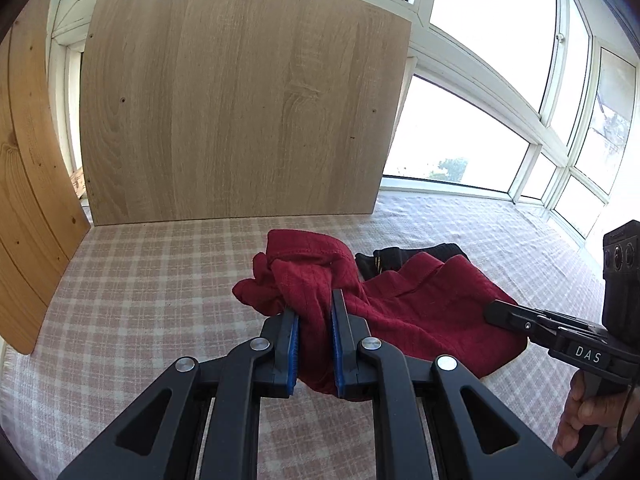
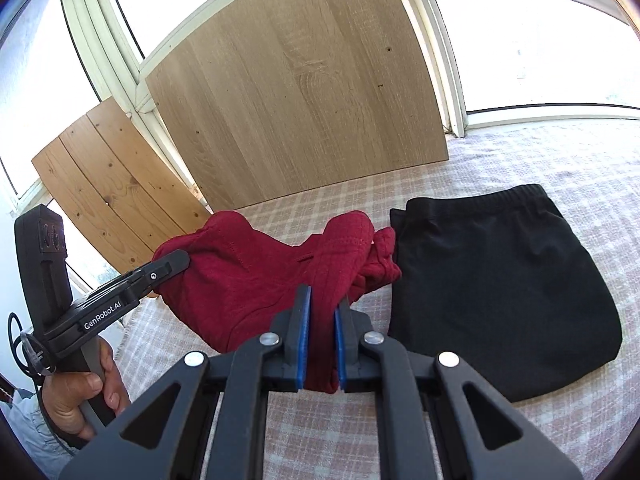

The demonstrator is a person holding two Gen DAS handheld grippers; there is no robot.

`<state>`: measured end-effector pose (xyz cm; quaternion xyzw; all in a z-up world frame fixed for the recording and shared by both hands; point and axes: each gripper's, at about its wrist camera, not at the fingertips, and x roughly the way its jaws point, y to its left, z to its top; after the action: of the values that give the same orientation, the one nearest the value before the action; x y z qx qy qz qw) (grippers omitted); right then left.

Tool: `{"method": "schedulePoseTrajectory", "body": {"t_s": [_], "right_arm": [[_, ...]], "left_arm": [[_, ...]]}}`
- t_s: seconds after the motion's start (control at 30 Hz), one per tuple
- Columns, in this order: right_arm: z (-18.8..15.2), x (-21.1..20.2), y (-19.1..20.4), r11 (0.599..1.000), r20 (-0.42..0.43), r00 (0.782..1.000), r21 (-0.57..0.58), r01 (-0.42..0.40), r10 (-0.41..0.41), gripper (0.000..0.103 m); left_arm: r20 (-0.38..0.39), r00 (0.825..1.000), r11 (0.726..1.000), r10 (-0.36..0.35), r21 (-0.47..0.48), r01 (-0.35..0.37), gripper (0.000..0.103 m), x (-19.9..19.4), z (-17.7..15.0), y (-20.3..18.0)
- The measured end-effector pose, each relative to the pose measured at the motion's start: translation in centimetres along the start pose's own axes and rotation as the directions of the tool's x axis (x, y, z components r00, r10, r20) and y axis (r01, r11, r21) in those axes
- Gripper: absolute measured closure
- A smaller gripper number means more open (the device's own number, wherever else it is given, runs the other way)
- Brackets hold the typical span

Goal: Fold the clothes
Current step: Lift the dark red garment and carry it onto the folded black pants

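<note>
A dark red knit garment (image 1: 420, 320) hangs bunched between my two grippers, lifted off the checked bedcover (image 1: 160, 300). My left gripper (image 1: 314, 304) is shut on a fold of it, the cloth pinched between the blue pads. My right gripper (image 1: 494, 313) comes in from the right and bites the garment's far edge. In the right wrist view the right gripper (image 2: 324, 296) is shut on the red garment (image 2: 240, 280), and the left gripper (image 2: 182, 259) clamps its other end. A black garment (image 2: 500, 280) lies folded flat to the right.
A large light wood board (image 1: 240, 100) stands upright at the back of the bed. A pine board (image 1: 28, 200) leans at the left. Windows (image 1: 460, 140) run behind and to the right. A hand (image 2: 80, 392) holds the left gripper's handle.
</note>
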<state>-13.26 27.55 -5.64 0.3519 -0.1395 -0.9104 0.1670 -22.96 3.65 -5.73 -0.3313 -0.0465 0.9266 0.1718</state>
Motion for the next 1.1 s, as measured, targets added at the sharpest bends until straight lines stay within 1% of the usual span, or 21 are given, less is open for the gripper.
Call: {"method": "schedulePoseTrajectory", "body": {"t_s": [0.07,0.17,0.3,0.43,0.63,0.7,0.77,0.83,0.87,1.0,1.03,1.1], "right_arm": [[0.7,-1.2,-1.6,0.999,0.025,0.999,0.008,0.04,-0.041,0.092],[1.8,-2.4,-4.5,0.995,0.041,0.995,0.016,0.094,-0.095,0.092],[3.8,-2.6,-8.5,0.99,0.032,0.989,-0.009,0.142,-0.142,0.092],[6.0,-2.2,-12.0,0.986,0.024,0.987,-0.054,0.16,-0.159,0.092],[8.4,-0.3,-14.9,0.984,0.025,0.991,-0.114,0.136,-0.135,0.092],[8.3,1.0,-15.8,0.984,0.01,0.991,-0.122,0.133,-0.133,0.092],[7.4,2.8,-17.3,0.985,-0.034,0.99,-0.107,0.133,-0.137,0.092],[6.1,4.2,-18.5,0.988,-0.081,0.987,-0.088,0.13,-0.137,0.092],[5.4,4.5,-18.9,0.988,-0.098,0.986,-0.086,0.126,-0.134,0.092],[3.6,5.2,-19.9,0.99,-0.14,0.982,-0.078,0.119,-0.129,0.092],[3.3,5.5,-20.2,0.99,-0.15,0.98,-0.069,0.123,-0.132,0.092],[2.7,6.0,-20.8,0.99,-0.175,0.975,-0.056,0.126,-0.134,0.092]], "left_arm": [[-0.002,0.999,0.999,-0.034,0.025,0.034,0.091,1.8,1.1,-1.8],[-0.009,0.997,0.996,-0.075,0.043,0.075,0.091,4.1,1.8,-4.9],[-0.012,0.995,0.994,-0.096,0.043,0.097,0.091,6.7,2.1,-8.3],[-0.01,0.997,0.997,-0.072,0.005,0.072,0.091,8.9,2.3,-10.3],[0.024,1.0,0.998,-0.005,-0.06,0.006,0.091,11.1,2.3,-12.0],[0.002,1.0,0.997,0.025,-0.068,-0.025,0.091,12.6,1.4,-12.2],[-0.085,0.995,0.996,0.05,-0.072,-0.057,0.09,14.9,-0.2,-12.1],[-0.184,0.982,0.993,0.042,-0.101,-0.062,0.091,16.8,-2.0,-11.6],[-0.205,0.978,0.991,0.039,-0.121,-0.065,0.091,17.1,-2.9,-11.4],[-0.216,0.974,0.986,0.061,-0.139,-0.093,0.087,17.2,-4.2,-11.3],[-0.216,0.974,0.986,0.067,-0.138,-0.098,0.085,17.2,-4.3,-11.3],[-0.219,0.973,0.984,0.072,-0.145,-0.105,0.078,17.1,-4.3,-11.4]]}}
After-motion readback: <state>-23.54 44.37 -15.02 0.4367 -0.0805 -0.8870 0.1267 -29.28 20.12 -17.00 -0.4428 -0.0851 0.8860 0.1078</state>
